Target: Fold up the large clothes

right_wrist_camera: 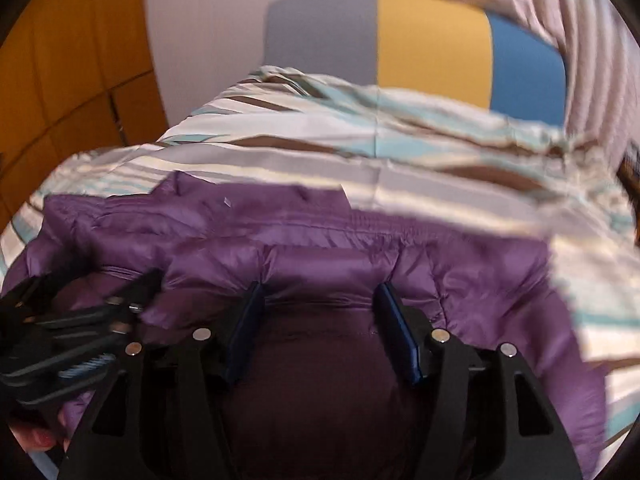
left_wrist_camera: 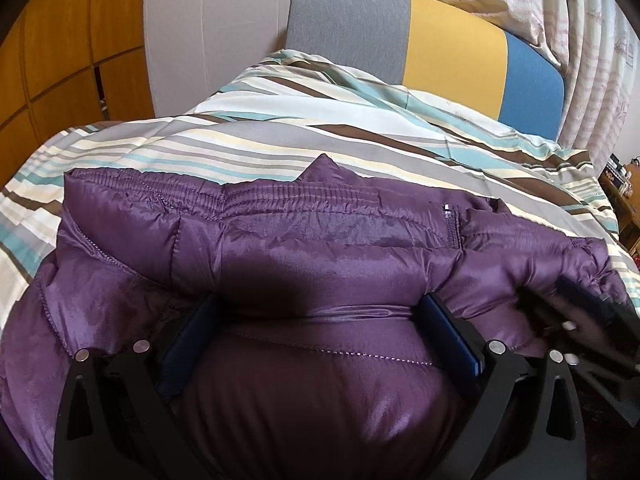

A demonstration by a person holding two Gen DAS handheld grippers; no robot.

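A purple padded jacket (left_wrist_camera: 304, 256) lies bunched on a striped bedspread (left_wrist_camera: 280, 136), its elastic hem on the far side. My left gripper (left_wrist_camera: 316, 312) is open, with a bulge of jacket fabric between its blue pads. The right gripper shows blurred at the right edge (left_wrist_camera: 580, 316). In the right wrist view the jacket (right_wrist_camera: 320, 248) fills the lower half. My right gripper (right_wrist_camera: 320, 300) is open, jaws standing apart over a fold of jacket. The left gripper (right_wrist_camera: 84, 320) shows blurred at the lower left, with a hand behind it.
A headboard (left_wrist_camera: 440, 40) of grey, yellow and blue panels stands at the far end of the bed. A curtain (left_wrist_camera: 580, 40) hangs at the right. A wooden wardrobe (left_wrist_camera: 60, 40) is at the left. A cluttered wooden shelf (left_wrist_camera: 624, 184) sits at the far right.
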